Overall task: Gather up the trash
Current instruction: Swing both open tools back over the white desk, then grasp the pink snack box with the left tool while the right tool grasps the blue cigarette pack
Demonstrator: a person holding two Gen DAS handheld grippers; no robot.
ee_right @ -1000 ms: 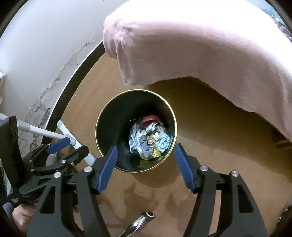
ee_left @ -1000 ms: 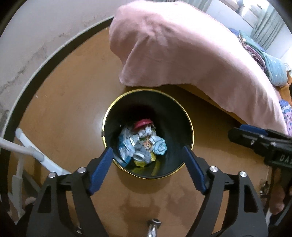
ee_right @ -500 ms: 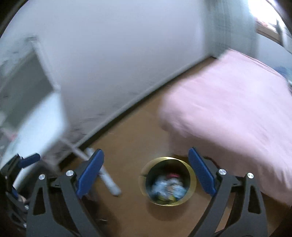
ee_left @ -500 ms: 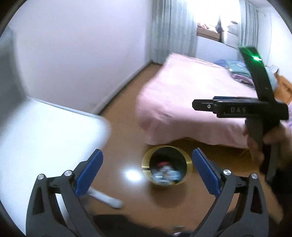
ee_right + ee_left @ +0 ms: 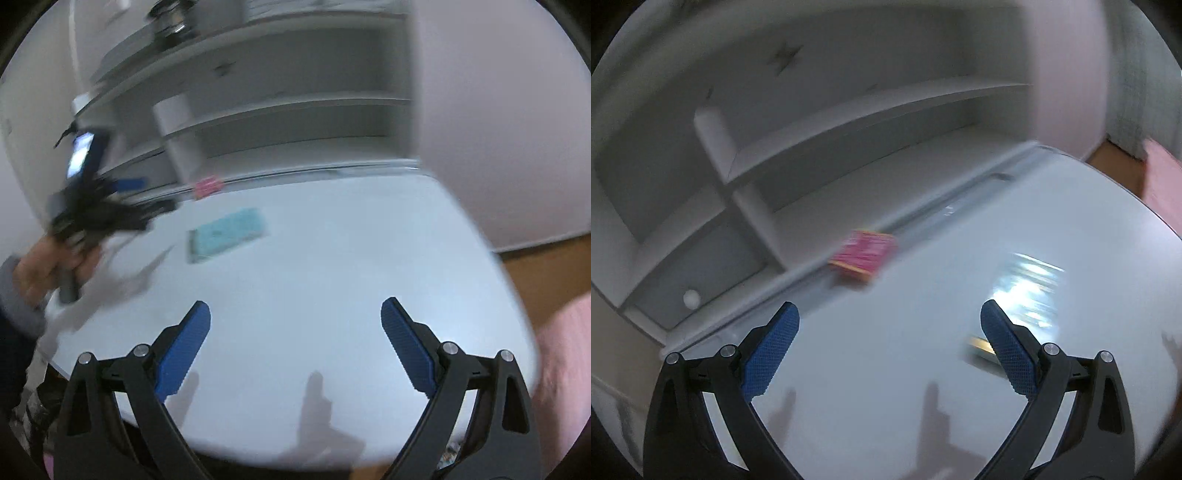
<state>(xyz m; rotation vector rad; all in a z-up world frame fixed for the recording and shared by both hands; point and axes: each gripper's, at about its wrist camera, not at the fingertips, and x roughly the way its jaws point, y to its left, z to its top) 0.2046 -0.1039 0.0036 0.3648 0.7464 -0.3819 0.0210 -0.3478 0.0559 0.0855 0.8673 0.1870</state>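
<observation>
Both views are smeared by motion blur. On the white desk [image 5: 886, 369], the pink packet [image 5: 864, 254] by the back rail shows no readable print — only a red-pink face with a yellowish edge. The shiny wrapper [image 5: 1027, 291] dissolves into glare, and its near end sits behind the left gripper's [image 5: 890, 347] right finger. In the right wrist view the teal packet [image 5: 227, 234] is a soft slab, its label illegible, and the pink packet [image 5: 208, 185] is too small to make out. The left gripper [image 5: 110, 206] there is a dark streak — its jaws cannot be judged. The things on top of the shelf unit [image 5: 295, 110] are cut off by the frame's edge.
</observation>
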